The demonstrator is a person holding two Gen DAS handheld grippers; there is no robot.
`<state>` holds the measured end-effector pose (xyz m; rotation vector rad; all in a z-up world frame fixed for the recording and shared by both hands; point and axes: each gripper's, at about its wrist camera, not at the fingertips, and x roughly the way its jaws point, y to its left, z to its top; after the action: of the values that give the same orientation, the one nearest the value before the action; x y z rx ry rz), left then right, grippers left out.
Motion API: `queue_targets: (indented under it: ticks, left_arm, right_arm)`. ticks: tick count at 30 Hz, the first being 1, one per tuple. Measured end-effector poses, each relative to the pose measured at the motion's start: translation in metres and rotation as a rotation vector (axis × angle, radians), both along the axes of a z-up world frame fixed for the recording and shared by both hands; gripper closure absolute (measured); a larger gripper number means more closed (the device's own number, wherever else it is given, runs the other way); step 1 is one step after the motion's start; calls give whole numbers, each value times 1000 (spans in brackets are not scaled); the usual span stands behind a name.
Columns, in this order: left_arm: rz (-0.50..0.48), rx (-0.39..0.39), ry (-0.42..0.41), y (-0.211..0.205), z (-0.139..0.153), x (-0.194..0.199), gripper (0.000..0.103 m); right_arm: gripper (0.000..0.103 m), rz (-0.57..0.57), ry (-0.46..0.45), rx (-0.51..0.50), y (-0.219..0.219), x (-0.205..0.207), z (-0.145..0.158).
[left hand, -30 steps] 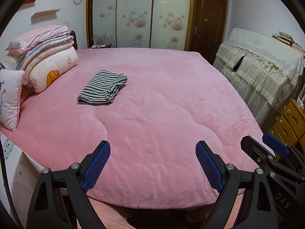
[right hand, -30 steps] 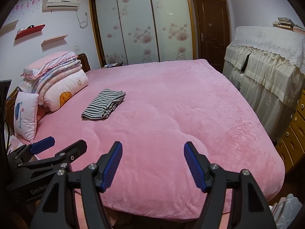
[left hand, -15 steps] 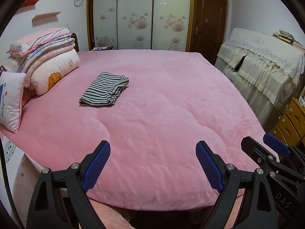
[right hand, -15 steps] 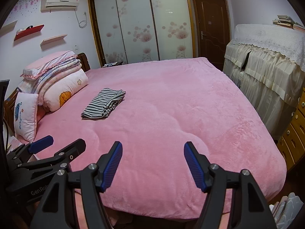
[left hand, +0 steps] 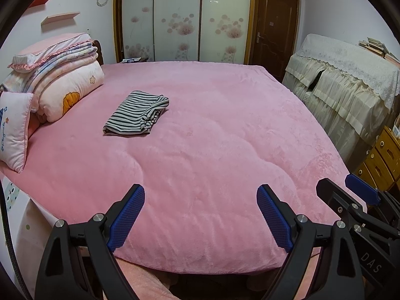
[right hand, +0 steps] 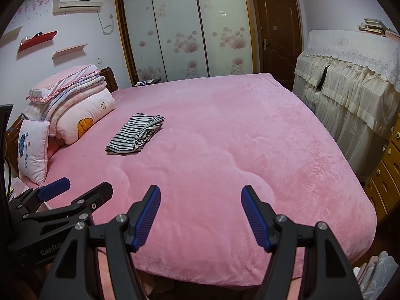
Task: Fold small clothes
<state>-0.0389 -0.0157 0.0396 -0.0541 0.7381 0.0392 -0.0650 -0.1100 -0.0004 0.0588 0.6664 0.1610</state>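
A black-and-white striped garment (left hand: 136,113) (right hand: 135,135) lies folded on the pink bed cover (left hand: 212,137) (right hand: 225,137), towards the left and the pillows. My left gripper (left hand: 200,195) hangs over the near edge of the bed, open, with nothing between its blue pads. My right gripper (right hand: 200,196) is beside it over the same edge, also open and empty. Both are well short of the garment. In the left wrist view the right gripper (left hand: 355,200) shows at the lower right; in the right wrist view the left gripper (right hand: 60,200) shows at the lower left.
Stacked quilts and pillows (left hand: 57,82) (right hand: 67,105) fill the head of the bed at left. A lace-covered cabinet (left hand: 350,80) (right hand: 350,75) and wooden drawers (left hand: 380,160) (right hand: 387,175) stand on the right. Sliding wardrobe doors (right hand: 182,35) and a brown door (left hand: 273,27) are behind.
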Motion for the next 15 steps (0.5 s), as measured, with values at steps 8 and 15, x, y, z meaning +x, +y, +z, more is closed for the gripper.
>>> queue_targets:
  ticks: [8,15]
  left_arm:
    - [0,-2,8,1,-3,0,13]
    - [-1,-2,10,2,-3,0,13]
  right_arm:
    - [35,-1,1,-1,0,0,0]
    - [35,-1,2,-1,0,0,-4]
